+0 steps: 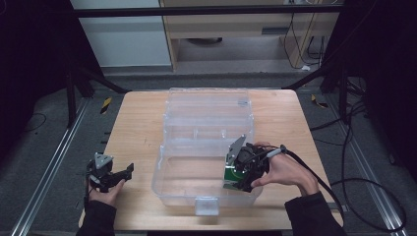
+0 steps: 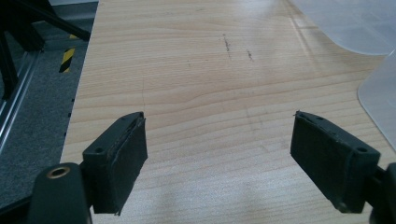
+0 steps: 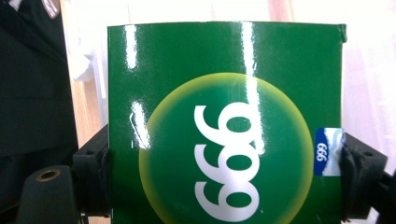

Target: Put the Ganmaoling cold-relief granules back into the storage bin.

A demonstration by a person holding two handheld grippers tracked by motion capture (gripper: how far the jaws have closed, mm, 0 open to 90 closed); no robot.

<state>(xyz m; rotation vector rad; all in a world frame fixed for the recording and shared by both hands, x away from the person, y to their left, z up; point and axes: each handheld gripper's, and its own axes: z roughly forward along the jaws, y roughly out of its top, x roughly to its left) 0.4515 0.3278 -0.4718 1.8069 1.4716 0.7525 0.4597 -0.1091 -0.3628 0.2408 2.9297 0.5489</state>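
A glossy green box (image 3: 280, 60) with a yellow-green circle and white digits on its face sits between the jaws of my right gripper (image 3: 226, 144), which is shut on its two sides. From above, the right gripper (image 1: 237, 178) holds the green box (image 1: 229, 175) low inside the front right part of a clear plastic container (image 1: 162, 169), whose lid (image 1: 206, 105) stands open at the back. My left gripper (image 1: 126, 175) rests open at the table's front left, well apart from the container. The left gripper (image 2: 219, 126) has only bare wood between its pads.
The wooden table (image 2: 210, 70) carries the container in its middle, and a clear corner of the container (image 2: 378, 93) lies to the right of the left gripper. A black cable (image 1: 324, 184) trails right from the right gripper. Metal rails (image 1: 44, 172) and grey floor flank the table.
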